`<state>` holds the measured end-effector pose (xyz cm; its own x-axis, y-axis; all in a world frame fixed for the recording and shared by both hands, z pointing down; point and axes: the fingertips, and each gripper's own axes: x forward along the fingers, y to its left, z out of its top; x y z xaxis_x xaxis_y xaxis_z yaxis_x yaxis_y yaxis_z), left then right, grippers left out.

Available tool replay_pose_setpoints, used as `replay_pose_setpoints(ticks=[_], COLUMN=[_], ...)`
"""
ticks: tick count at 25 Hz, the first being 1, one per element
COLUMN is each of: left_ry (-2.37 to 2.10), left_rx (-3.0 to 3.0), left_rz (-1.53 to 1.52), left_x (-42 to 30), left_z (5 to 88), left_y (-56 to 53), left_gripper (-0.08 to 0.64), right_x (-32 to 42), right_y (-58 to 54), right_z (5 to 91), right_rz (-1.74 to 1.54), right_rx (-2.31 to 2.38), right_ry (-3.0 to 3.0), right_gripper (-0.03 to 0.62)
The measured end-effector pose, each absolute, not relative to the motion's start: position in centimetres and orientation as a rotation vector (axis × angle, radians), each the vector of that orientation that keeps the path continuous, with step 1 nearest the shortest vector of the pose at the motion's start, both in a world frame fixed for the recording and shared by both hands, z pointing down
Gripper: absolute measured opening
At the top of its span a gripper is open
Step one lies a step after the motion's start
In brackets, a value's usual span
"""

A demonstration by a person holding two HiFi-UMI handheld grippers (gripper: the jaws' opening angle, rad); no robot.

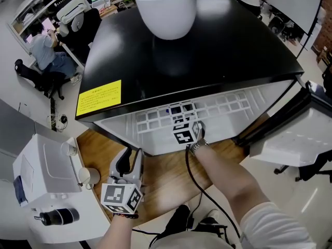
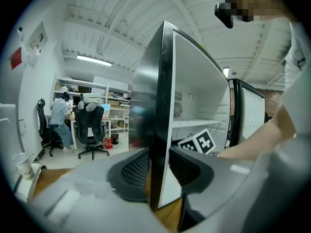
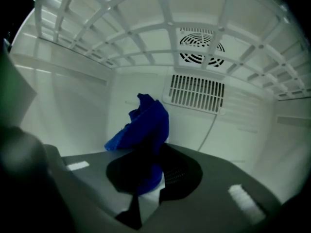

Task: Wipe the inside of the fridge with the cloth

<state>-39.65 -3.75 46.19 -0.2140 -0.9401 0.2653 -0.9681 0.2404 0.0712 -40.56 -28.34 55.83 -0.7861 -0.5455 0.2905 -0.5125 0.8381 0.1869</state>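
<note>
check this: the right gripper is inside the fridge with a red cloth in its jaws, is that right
Not quite. The cloth is blue, not red, as the right gripper view shows. The rest stands: the right gripper is inside the fridge with the cloth in its jaws.

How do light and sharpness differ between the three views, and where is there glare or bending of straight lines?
Head view: bright, even light; the glossy black top of the fridge faintly mirrors the round white plant pot. Left gripper view: strong fisheye bending, dark corners, the left gripper blurred. Right gripper view: dim greenish light; the crumpled blue cloth is sharp, the right gripper dark.
</note>
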Motion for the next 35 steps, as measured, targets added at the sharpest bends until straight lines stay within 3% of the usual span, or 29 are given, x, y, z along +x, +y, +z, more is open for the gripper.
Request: replay_pose_setpoints(ticks=[35], left_ry=[-2.296], left_rx=[1.730], left_rz=[0.140], left_x=[-39.7], left_z=[46.2], left_y=[-3.9], left_gripper=[0.133], right_x=[-27.4], right_y=[-39.3], right_z=[56.2], right_rz=[-0.007], right_rx=[1.256], right_ry=[-2.467], right_gripper=[0.049])
